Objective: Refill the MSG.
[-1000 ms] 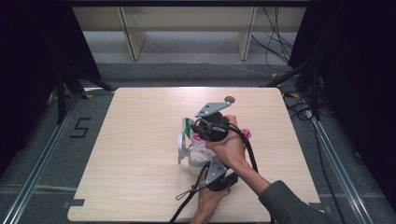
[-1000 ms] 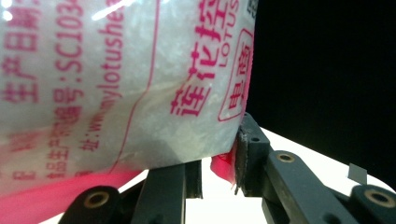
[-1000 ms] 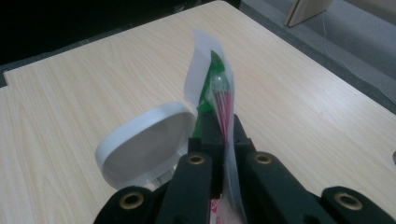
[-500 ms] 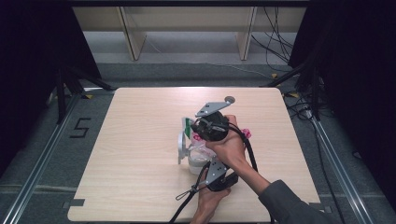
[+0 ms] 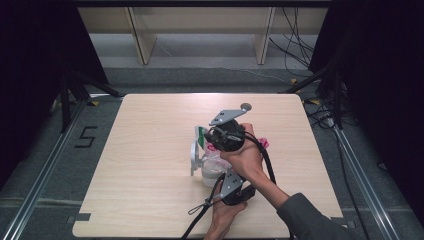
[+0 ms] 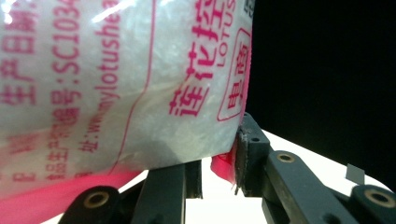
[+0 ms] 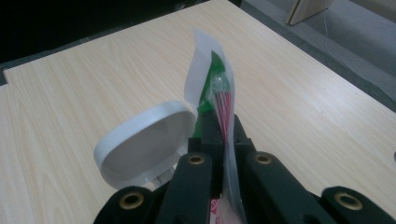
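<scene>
High view is showing both grippers meeting over the middle of the table [image 5: 145, 165]. The right gripper [image 7: 223, 123] is pinching the top edge of a plastic bag [image 7: 224, 93], jaws pressed together. The left gripper [image 6: 219, 161] is clamping the bag's lower corner, beside a white lidded jar [image 7: 149, 142].

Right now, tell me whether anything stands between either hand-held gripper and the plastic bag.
Nothing visible does. The right hand-held gripper is shut on the plastic bag top edge; the left hand-held gripper pinches its lower corner.
</scene>
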Demonstrator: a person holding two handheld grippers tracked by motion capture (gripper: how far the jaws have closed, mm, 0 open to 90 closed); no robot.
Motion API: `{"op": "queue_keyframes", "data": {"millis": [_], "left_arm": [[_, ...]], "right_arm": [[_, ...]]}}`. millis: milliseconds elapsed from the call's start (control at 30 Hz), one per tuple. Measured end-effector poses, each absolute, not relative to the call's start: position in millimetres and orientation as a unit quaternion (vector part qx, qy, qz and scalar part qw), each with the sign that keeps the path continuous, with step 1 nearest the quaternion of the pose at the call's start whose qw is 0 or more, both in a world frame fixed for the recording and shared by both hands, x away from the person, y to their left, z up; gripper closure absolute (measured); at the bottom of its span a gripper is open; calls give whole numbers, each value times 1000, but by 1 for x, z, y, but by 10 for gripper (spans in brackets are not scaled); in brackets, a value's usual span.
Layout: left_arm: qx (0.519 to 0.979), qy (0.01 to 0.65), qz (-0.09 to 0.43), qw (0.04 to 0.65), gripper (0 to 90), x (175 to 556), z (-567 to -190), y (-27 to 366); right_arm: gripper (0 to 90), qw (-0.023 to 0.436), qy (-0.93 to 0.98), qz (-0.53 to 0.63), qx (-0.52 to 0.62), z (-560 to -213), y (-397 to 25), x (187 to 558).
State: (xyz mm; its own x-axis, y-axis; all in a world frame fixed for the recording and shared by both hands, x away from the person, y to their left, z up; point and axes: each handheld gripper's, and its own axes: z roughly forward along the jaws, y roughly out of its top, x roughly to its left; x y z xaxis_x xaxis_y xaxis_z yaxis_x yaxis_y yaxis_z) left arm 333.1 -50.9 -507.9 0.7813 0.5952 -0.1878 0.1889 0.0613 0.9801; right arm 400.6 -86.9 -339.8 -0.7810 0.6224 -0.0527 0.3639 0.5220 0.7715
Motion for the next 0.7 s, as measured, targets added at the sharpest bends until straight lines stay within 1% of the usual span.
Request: {"op": "queue_keyframes", "data": {"millis": [33, 367, 700], "left_arm": [[667, 293, 152, 668, 747, 333, -508, -51], [668, 292, 151, 668, 747, 333, -508, -52], [667, 292, 150, 669, 747, 333, -508, -52]], "right_arm": [[900, 170, 854, 399, 286, -341, -87, 401], [900, 164, 857, 395, 287, -339, -89, 401], [900, 167, 857, 399, 280, -339, -90, 403]]}}
